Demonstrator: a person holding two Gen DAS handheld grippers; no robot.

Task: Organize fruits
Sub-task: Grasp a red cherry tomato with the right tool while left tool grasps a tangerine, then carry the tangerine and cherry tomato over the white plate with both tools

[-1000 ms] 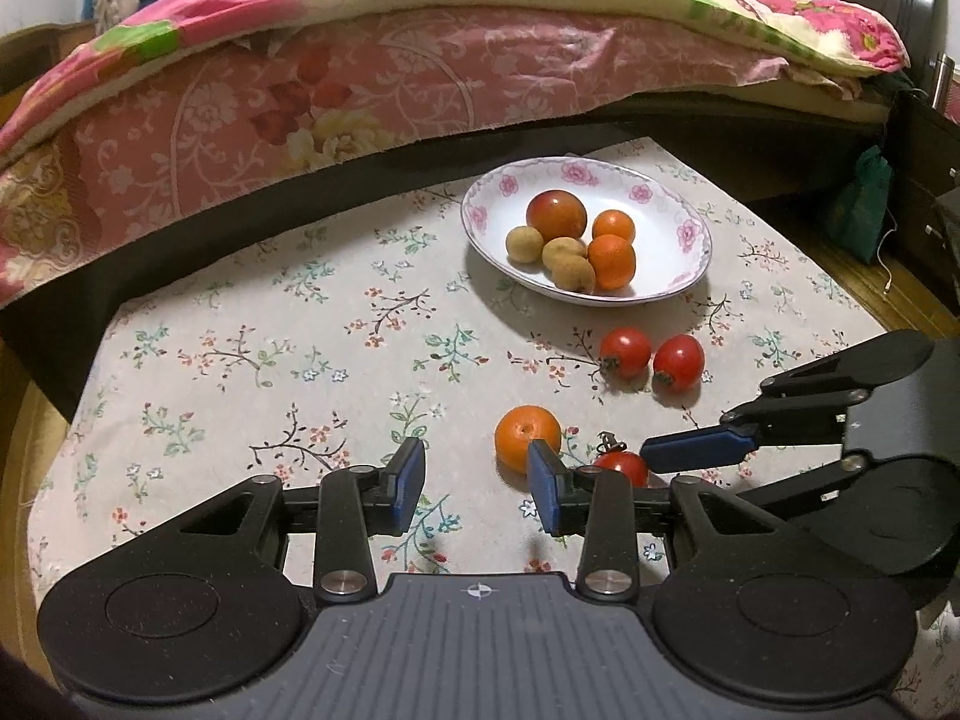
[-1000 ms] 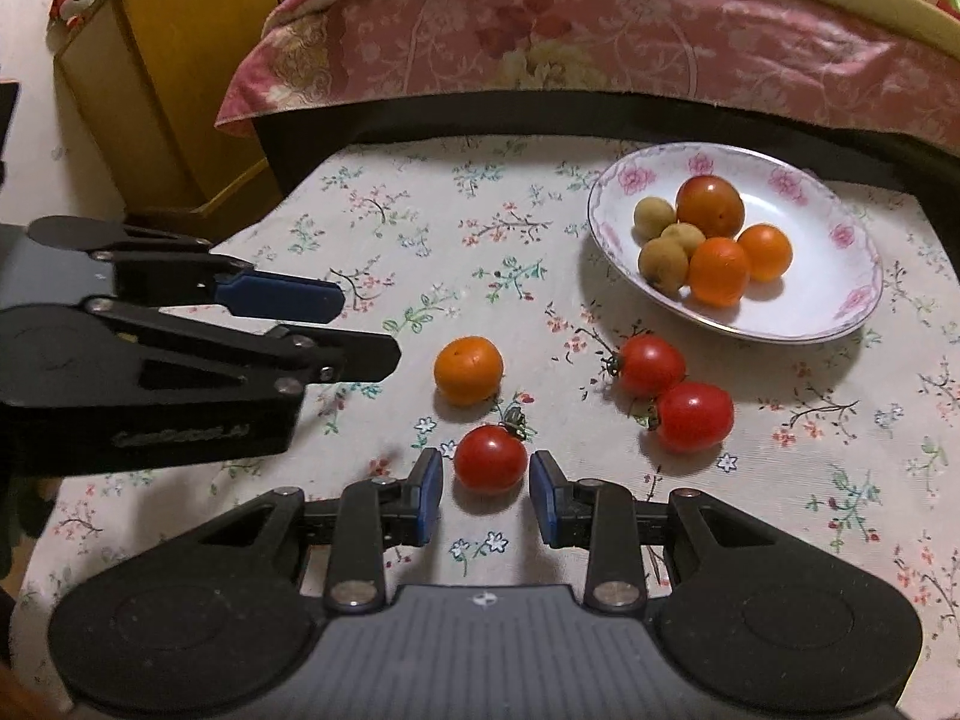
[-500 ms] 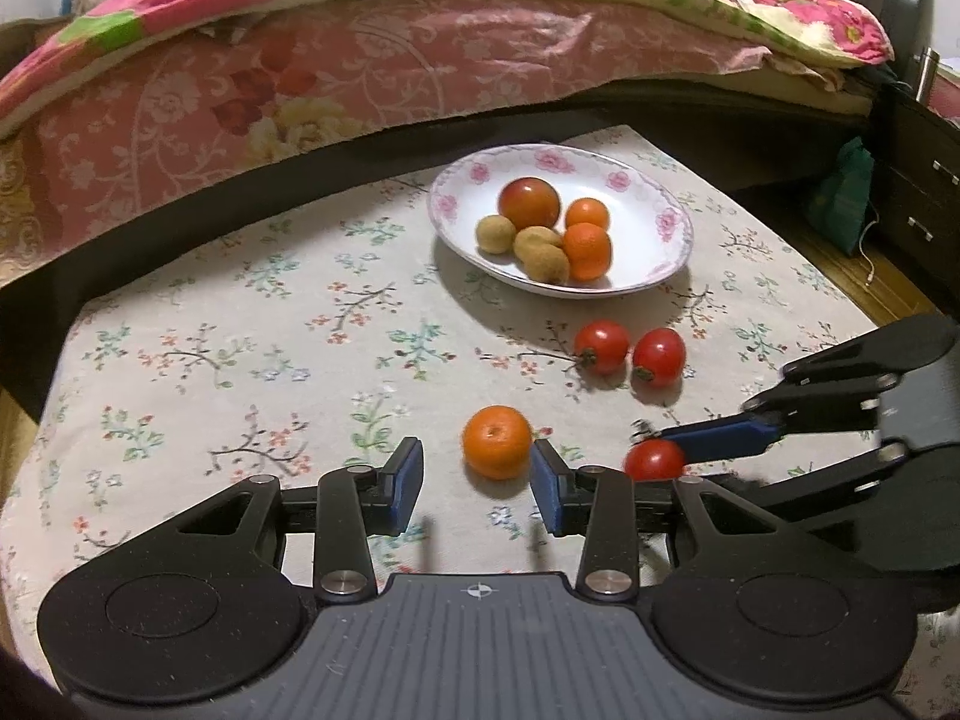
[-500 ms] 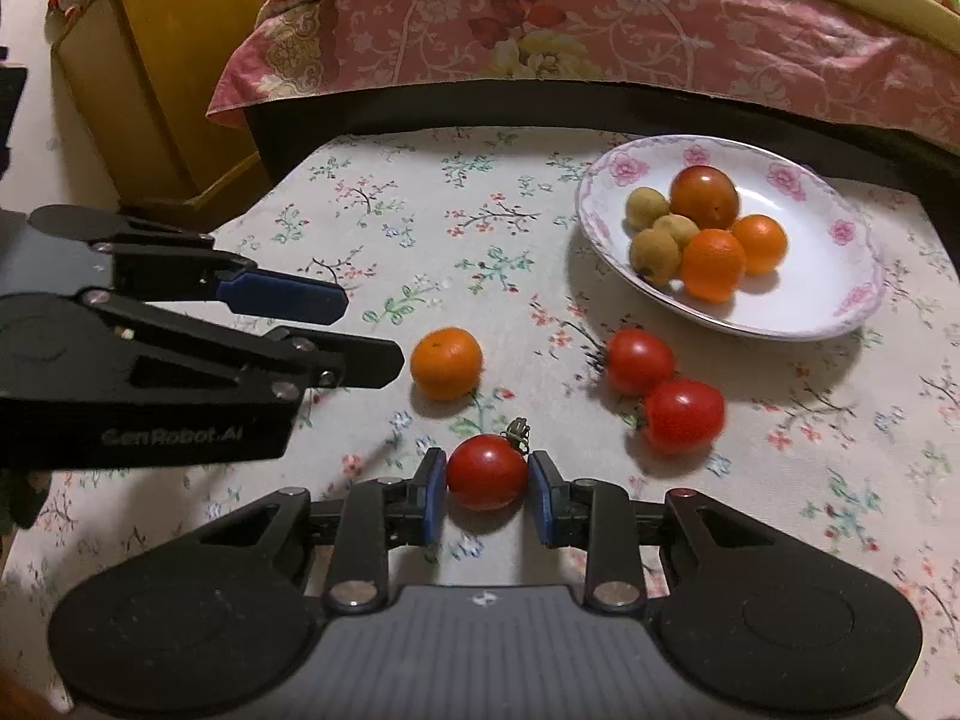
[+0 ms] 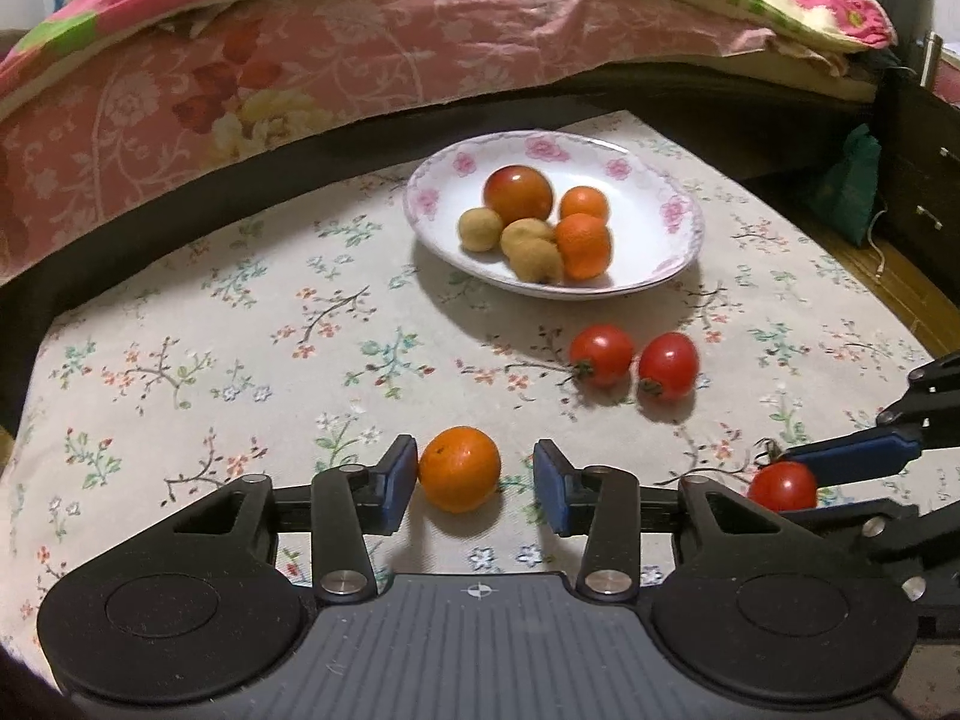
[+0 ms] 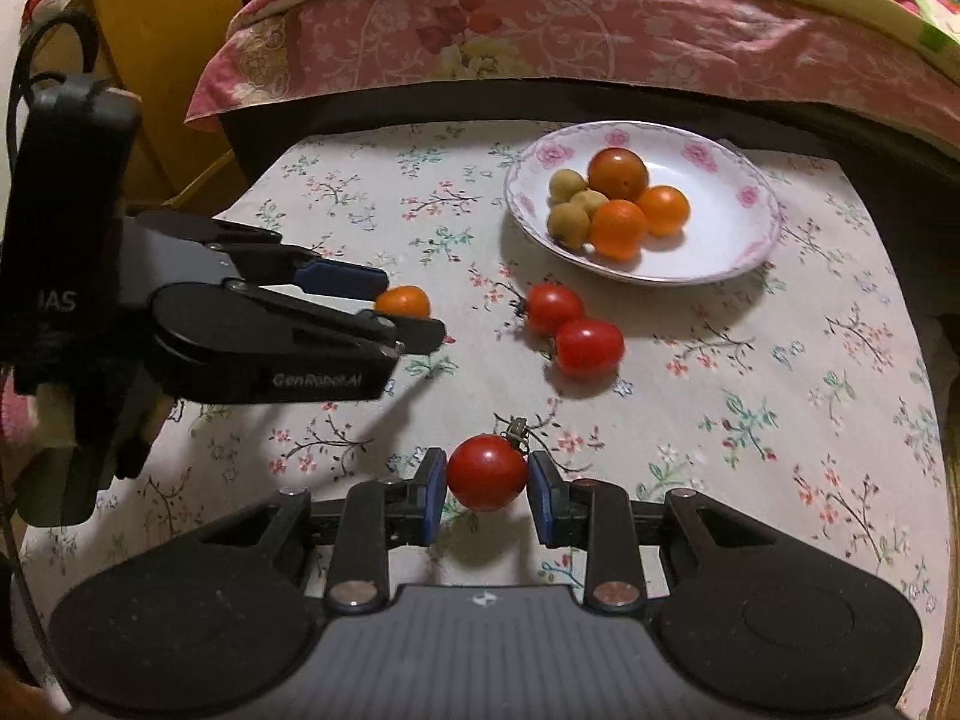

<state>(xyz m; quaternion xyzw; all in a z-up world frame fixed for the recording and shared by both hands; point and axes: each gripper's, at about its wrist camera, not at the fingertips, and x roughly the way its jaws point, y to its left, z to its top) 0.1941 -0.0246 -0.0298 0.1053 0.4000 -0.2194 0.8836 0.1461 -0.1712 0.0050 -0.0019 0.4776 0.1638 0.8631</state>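
Observation:
A small orange (image 5: 459, 468) lies on the flowered cloth between the fingers of my left gripper (image 5: 475, 489). It touches the left pad, with a gap on the right, so that gripper is open. My right gripper (image 6: 487, 495) is shut on a red tomato (image 6: 487, 471), held just above the cloth with its shadow underneath. Two more tomatoes (image 6: 555, 307) (image 6: 588, 347) rest side by side in front of a white plate (image 6: 750, 198) with a pink-flower rim. The plate holds oranges, a large tomato and small brown fruits.
A bed with a pink quilt (image 5: 360, 54) runs along the table's far side. A yellow wooden cabinet (image 6: 162, 42) stands at the far left, a dark drawer unit (image 5: 924, 192) at the right. The left gripper's body (image 6: 270, 330) fills the left of the right wrist view.
My right gripper closed on the tomato and raised it slightly off the cloth. My left gripper moved forward and down until the orange came between its fingers.

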